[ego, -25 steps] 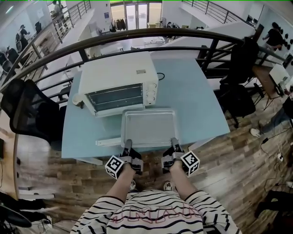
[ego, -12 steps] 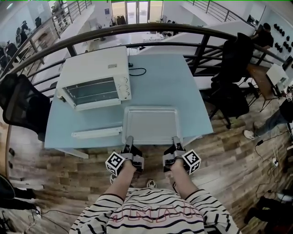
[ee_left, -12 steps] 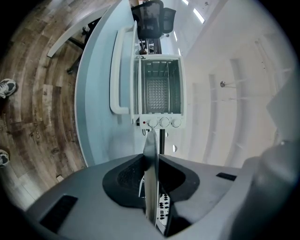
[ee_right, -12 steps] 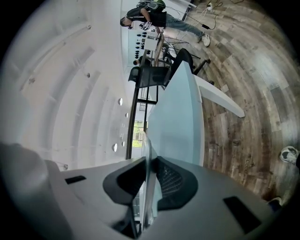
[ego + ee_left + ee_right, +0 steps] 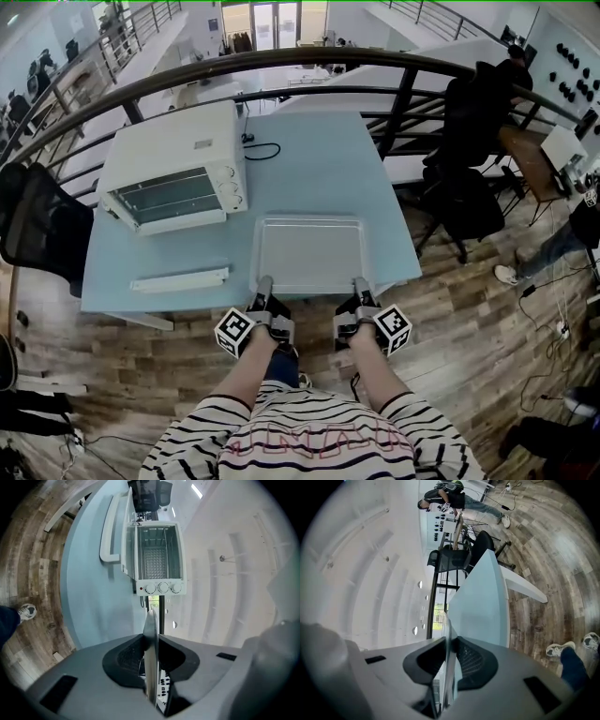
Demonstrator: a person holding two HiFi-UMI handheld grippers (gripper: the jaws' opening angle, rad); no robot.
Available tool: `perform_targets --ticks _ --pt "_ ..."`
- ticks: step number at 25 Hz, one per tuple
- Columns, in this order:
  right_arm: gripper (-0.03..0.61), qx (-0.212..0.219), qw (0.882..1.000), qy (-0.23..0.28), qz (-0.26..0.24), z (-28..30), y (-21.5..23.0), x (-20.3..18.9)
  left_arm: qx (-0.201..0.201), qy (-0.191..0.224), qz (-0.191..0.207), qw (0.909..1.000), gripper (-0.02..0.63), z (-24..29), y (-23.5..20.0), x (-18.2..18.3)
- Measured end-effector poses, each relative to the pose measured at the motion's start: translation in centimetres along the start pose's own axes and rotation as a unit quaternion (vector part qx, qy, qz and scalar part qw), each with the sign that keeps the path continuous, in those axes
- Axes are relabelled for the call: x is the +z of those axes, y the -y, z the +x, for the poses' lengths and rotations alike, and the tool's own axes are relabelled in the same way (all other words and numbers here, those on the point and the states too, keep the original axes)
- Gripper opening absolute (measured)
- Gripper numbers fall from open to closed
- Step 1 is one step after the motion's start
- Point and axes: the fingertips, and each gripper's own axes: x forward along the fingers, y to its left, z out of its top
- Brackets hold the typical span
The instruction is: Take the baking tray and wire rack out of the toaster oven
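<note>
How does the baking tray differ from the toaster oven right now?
The baking tray is a flat, shallow grey pan; the toaster oven is a white box with knobs. The left gripper and right gripper clamp the baking tray's near rim; the toaster oven stands untouched, door open. The baking tray is near right, the toaster oven far left. Both are over the light blue table.

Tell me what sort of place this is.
Probably an open-plan office or lab on a mezzanine. A curved railing overlooks a lower floor, black office chairs stand beside the blue table, and a toaster oven sits on that table.
</note>
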Motion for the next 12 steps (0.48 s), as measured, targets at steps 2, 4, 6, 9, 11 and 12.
perform_targets --ticks 2,4,6,9,11,12 --pt "0.074 0.0 1.0 0.003 -0.001 1.1 0.0 0.8 0.0 -0.002 0.001 1.0 0.084 1.5 0.0 -0.2" --pt "0.074 -0.003 1.0 0.007 -0.003 2.3 -0.1 1.6 0.002 -0.005 -0.001 1.0 0.084 3.0 -0.1 -0.5" --pt "0.074 -0.007 1.0 0.01 -0.004 3.7 -0.2 2.3 0.006 -0.008 -0.005 0.9999 0.084 4.7 -0.4 -0.6" --pt "0.074 -0.017 1.0 0.015 -0.005 6.2 -0.1 3.1 0.016 -0.011 -0.01 0.9998 0.084 7.4 -0.8 -0.3" --pt "0.074 -0.025 1.0 0.018 -0.004 8.1 0.0 3.7 0.022 -0.014 -0.01 0.9996 0.084 9.5 -1.0 0.0" --pt "0.074 -0.029 0.999 0.02 -0.004 9.1 0.0 3.9 0.025 -0.014 -0.011 0.9995 0.086 10.5 -1.1 0.2"
